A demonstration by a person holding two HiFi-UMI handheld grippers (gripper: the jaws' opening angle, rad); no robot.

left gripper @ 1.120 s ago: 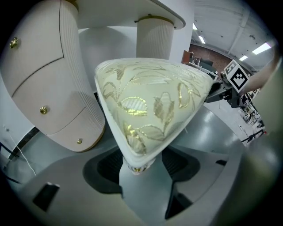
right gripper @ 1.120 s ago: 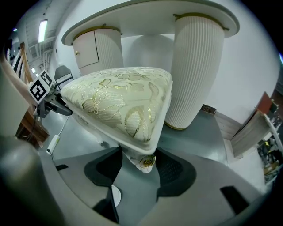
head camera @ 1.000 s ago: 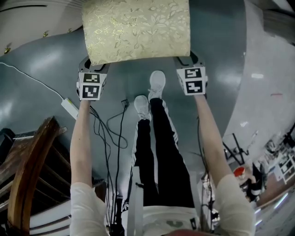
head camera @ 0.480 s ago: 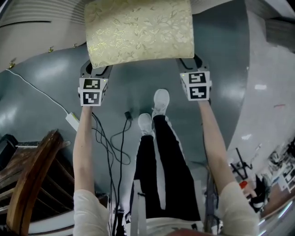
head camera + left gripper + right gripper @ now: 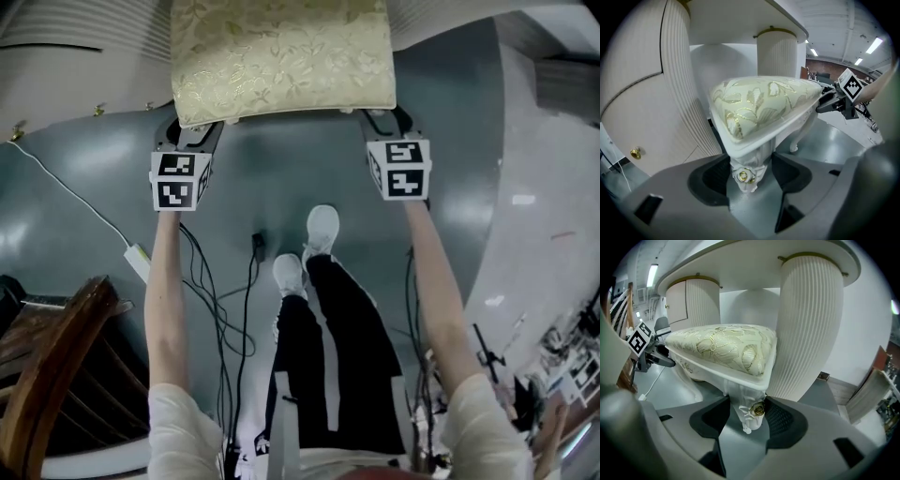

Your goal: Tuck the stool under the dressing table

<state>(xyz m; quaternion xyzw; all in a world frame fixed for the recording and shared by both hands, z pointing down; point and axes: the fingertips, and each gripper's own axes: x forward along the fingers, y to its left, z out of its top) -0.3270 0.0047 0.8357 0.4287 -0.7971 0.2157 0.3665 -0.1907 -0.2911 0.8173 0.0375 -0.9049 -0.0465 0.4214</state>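
Note:
The stool (image 5: 281, 56) has a gold-leaf cushion on a white carved frame. I hold it by its two near corner legs. My left gripper (image 5: 192, 133) is shut on the left leg (image 5: 747, 174), which carries a gold rosette. My right gripper (image 5: 380, 117) is shut on the right leg (image 5: 751, 412). The white dressing table (image 5: 56, 37) stands just ahead. Its top (image 5: 754, 258) hangs over the far part of the cushion (image 5: 722, 345). The stool sits between its fluted columns (image 5: 776, 56) (image 5: 808, 324).
A dark wooden chair (image 5: 47, 375) stands at the lower left. Black cables (image 5: 225, 291) and a white power strip (image 5: 139, 261) lie on the grey floor beside the person's white shoes (image 5: 322, 230). A cabinet door with a brass knob (image 5: 635, 152) is left of the stool.
Both grippers and the stool have moved forward towards the dressing table, whose edge now shows more around the cushion. The person's feet have stepped forward too.

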